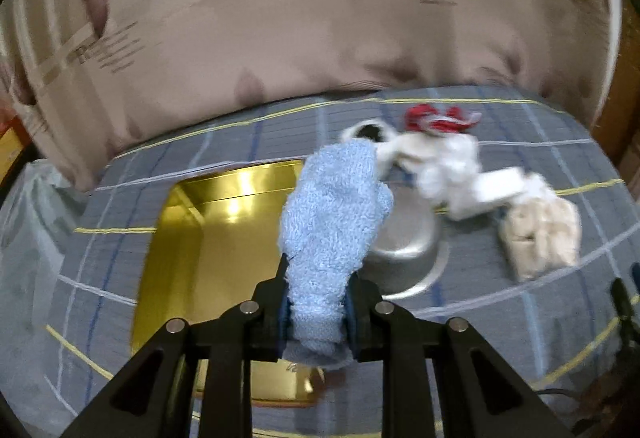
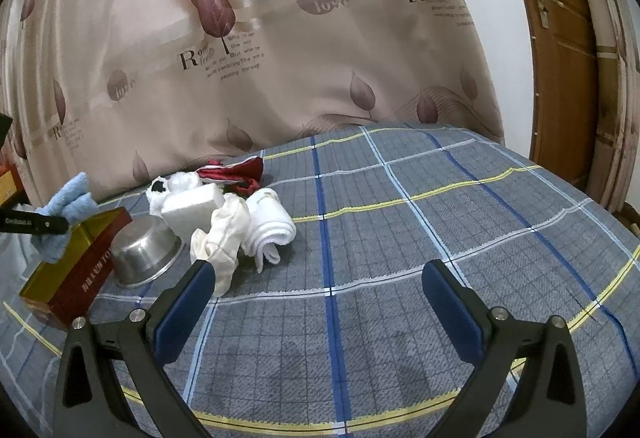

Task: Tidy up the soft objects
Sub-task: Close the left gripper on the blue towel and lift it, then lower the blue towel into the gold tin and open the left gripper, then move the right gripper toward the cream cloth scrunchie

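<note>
Your left gripper (image 1: 316,308) grasps the blue towel (image 1: 334,214).
It hangs above the gold box (image 1: 208,234); your right gripper (image 2: 318,288) is released.

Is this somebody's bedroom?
Probably a bedroom: a bed's checked sheet, a leaf-printed curtain behind it, and a wooden door to the right.

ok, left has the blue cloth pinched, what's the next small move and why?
Probably carry it a bit further over the gold-lined box and lower it in: the left gripper holds the blue cloth clamped above the box's edge, and the box looks empty.
</note>
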Motion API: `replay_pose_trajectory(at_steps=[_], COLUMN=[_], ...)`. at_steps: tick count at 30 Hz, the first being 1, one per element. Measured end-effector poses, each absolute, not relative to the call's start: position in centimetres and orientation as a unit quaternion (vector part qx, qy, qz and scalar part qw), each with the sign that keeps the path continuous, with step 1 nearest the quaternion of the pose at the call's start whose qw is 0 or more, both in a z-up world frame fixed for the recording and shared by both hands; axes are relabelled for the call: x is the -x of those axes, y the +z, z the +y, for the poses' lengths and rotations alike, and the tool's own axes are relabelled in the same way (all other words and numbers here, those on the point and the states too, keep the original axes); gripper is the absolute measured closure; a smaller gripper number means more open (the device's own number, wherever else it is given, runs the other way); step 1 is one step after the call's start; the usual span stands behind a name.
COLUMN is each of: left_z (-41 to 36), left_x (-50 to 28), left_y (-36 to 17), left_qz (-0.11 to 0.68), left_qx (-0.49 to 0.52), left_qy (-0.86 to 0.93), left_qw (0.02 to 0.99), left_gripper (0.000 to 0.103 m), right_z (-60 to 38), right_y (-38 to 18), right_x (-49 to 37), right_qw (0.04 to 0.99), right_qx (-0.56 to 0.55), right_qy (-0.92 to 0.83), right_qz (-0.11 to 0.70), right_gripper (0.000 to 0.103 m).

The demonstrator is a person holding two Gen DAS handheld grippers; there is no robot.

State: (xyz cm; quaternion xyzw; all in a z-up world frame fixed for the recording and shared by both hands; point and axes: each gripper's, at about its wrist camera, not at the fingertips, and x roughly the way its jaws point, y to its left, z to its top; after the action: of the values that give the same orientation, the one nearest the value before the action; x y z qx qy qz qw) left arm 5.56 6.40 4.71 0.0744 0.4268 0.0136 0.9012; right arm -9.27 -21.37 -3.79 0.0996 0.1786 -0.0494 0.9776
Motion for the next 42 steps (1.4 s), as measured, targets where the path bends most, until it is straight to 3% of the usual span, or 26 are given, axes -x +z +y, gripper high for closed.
replay_pose_trajectory(at_steps=[12,24,32,37,40,42], left_z=[13.2,15.1,17.0,15.9,14.6,13.8], left_x=[-11.0,-12.2,-8.7,-3.5,-0.2,1.9], left_y=[0.3,-1.3,3.9,5.1,4.9,4.4], left_qz=[0.489,0.497,0.423,0.421,0.425,0.434], left_qx=[-0.079,-0.087,-0.008,0.017,0.010,-0.004], left_qy=[0.071,0.102,0.103,0.092,0.075,0.080], left_qw=[0.866,0.857,0.900,0.902,0.902,0.897], left_gripper=[0.080,0.060,0.058,0.057,0.056,0.056], right_z=[-20.8,-20.4,-20.3,-20.1,-19.9,-19.4], right_y=[-3.9,-4.1,-4.1,-4.2,-4.1,-3.9], right_x=[8.4,7.8,7.6,7.5,7.0,6.9], right_qw=[0.975,0.972,0.971,0.971,0.967,0.964], right_qx=[-0.081,-0.069,-0.066,-0.065,-0.065,-0.070], right_qy=[-0.054,-0.055,-0.060,-0.054,-0.047,-0.025], right_qz=[0.201,0.217,0.221,0.225,0.243,0.254], right_gripper=[0.000,0.000,0.000,0.001,0.013,0.014])
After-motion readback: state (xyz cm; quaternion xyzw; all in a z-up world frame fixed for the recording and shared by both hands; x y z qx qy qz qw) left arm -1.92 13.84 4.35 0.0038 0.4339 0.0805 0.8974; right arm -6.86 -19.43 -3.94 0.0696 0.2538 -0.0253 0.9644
